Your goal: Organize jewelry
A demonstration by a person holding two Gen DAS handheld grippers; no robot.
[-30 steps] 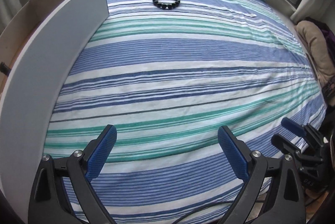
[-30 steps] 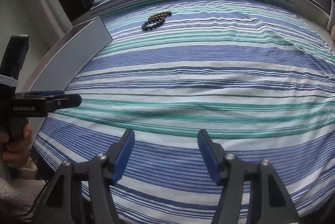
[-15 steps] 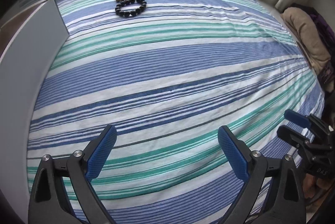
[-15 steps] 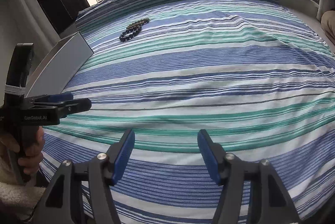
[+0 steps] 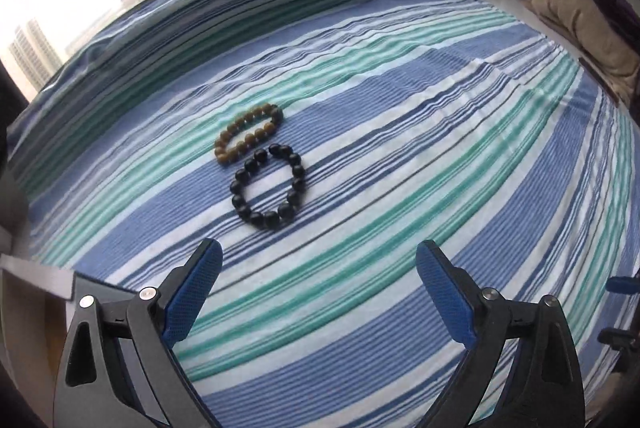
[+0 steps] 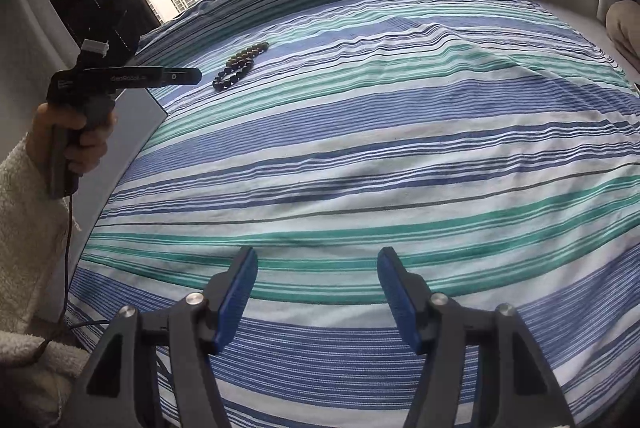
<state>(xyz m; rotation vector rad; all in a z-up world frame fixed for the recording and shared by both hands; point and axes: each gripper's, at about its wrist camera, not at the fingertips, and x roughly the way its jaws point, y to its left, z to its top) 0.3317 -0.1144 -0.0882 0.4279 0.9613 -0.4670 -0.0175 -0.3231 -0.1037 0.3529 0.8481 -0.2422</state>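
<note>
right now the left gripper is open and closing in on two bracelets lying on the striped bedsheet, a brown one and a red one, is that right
Not quite: there is no red bracelet. The left wrist view shows the brown bead bracelet beside a black bead bracelet; whether they touch is unclear. The rest holds: both lie on the striped bedsheet, and the left gripper is open, nearer to them than a second ago.

The left wrist view is aimed across the striped bed (image 5: 400, 155) toward the window, close above the black bracelet (image 5: 269, 187). The right wrist view is set farther back and lower, facing likewise. The bed and both bracelets are shared by both.
</note>
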